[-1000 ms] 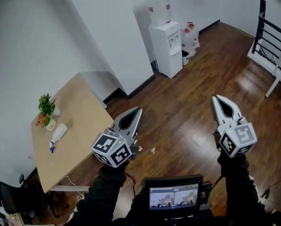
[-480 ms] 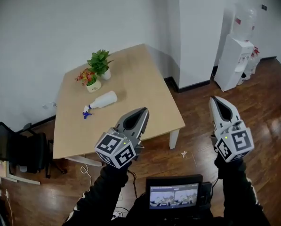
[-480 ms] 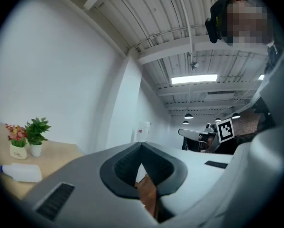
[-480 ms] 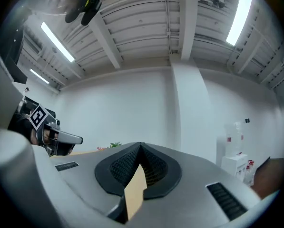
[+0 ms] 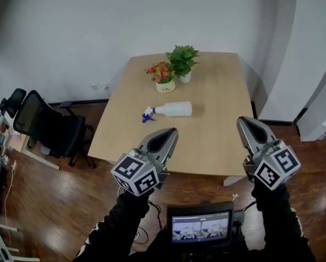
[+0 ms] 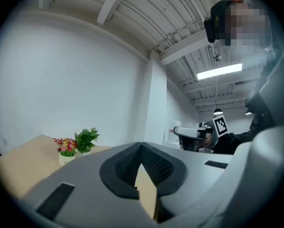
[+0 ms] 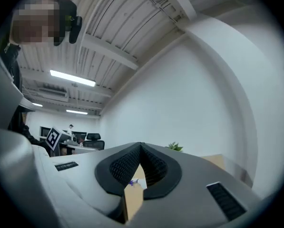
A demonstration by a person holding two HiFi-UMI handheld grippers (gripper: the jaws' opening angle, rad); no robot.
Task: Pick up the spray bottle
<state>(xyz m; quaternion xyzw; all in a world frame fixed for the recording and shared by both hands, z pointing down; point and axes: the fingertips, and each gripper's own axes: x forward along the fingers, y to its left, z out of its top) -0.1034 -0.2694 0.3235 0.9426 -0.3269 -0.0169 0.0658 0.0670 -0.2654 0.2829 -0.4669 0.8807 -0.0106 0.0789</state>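
Note:
A white spray bottle [image 5: 172, 109] with a blue trigger lies on its side on the light wooden table [image 5: 217, 141], nozzle to the left. Both grippers are held level over the table's near edge, short of the bottle. My left gripper [image 5: 172, 130] is shut with nothing in it, its tip just this side of the bottle. My right gripper [image 5: 242, 121] is also shut and empty, further right. In the right gripper view a bit of the bottle [image 7: 136, 182] shows through the gap under the closed jaws. The left gripper view shows only the tabletop [image 6: 18, 163] and the plants.
Two small potted plants, one flowering [image 5: 162, 76] and one green [image 5: 183, 62], stand behind the bottle. Black office chairs [image 5: 51, 129] stand left of the table. A white column [image 5: 310, 64] rises at the right. A small screen [image 5: 200, 227] sits at my chest.
The view has swung round from the water cooler to the table, which now lies straight ahead with the bottle near the middle. Both grippers stay shut and keep their place in the picture.

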